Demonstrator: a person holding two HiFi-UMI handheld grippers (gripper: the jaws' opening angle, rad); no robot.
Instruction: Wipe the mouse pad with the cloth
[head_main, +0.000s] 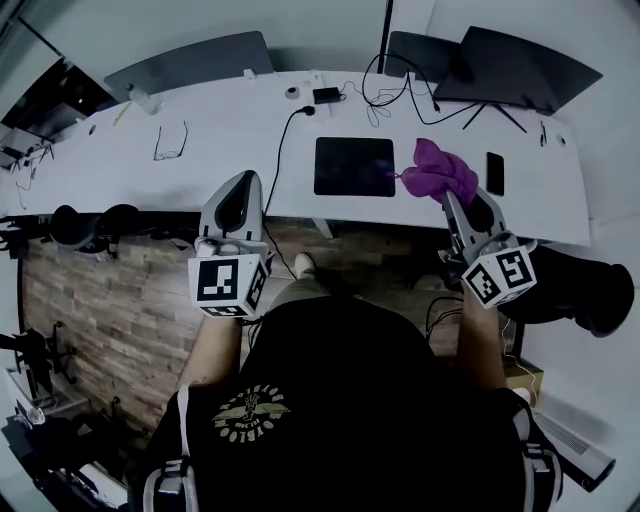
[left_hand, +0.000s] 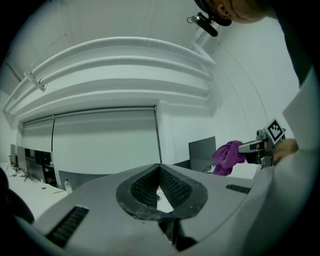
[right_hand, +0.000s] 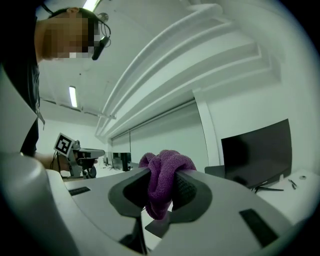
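One bunched cloth (head_main: 440, 172) in right tongs (head_main: 450, 198).

Seen from the head view, the cloth (head_main: 438, 170) hides the right gripper (head_main: 450, 199)'s jaw tips; small objects (head_main: 292, 92) near the cables (head_main: 372, 103) are too small to name.

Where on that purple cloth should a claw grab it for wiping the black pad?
A bunched fold near its middle, coming from the person's side of the desk. The cloth is limp, so a gathered wad fills the jaws; the right claw is shut on it this way, probably leaving loose fabric ahead to meet the mouse pad.
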